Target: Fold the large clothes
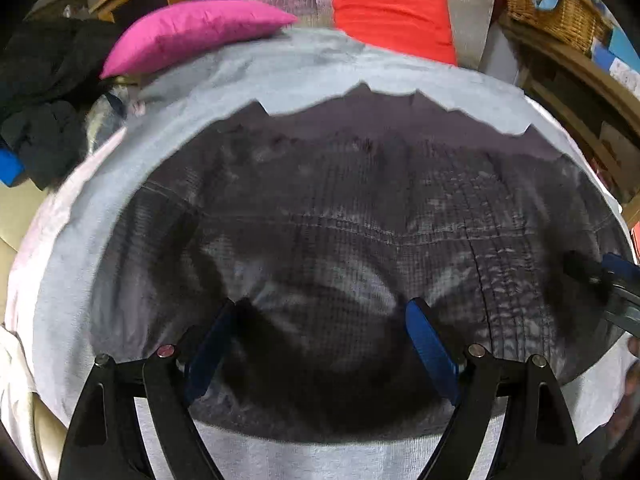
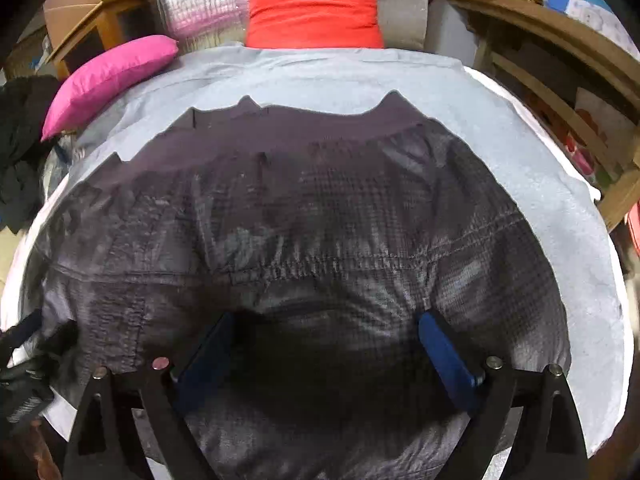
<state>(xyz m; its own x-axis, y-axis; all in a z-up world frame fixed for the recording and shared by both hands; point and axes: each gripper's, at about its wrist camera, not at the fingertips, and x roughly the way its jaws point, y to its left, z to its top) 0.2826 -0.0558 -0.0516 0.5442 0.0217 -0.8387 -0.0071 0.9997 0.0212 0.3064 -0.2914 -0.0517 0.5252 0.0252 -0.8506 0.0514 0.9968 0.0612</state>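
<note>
A large dark grey checked garment (image 1: 340, 200) lies spread out on a light grey sheet (image 1: 280, 64), its ribbed hem toward the far side. My left gripper (image 1: 322, 308) hangs open over the garment's near part, blue pads wide apart with nothing pinched between them. In the right wrist view the same garment (image 2: 300, 208) fills the middle, and my right gripper (image 2: 326, 320) stands open above its near edge, below a gathered seam. The right gripper (image 1: 612, 280) also shows at the right edge of the left wrist view, and the left gripper (image 2: 24, 352) at the left edge of the right wrist view.
A pink pillow (image 1: 188, 32) and a red pillow (image 1: 392, 16) lie at the far end against a silver foil wall. Dark clothes (image 1: 40, 112) are heaped at the left. Wooden shelving with a wicker basket (image 1: 556, 4) stands at the right.
</note>
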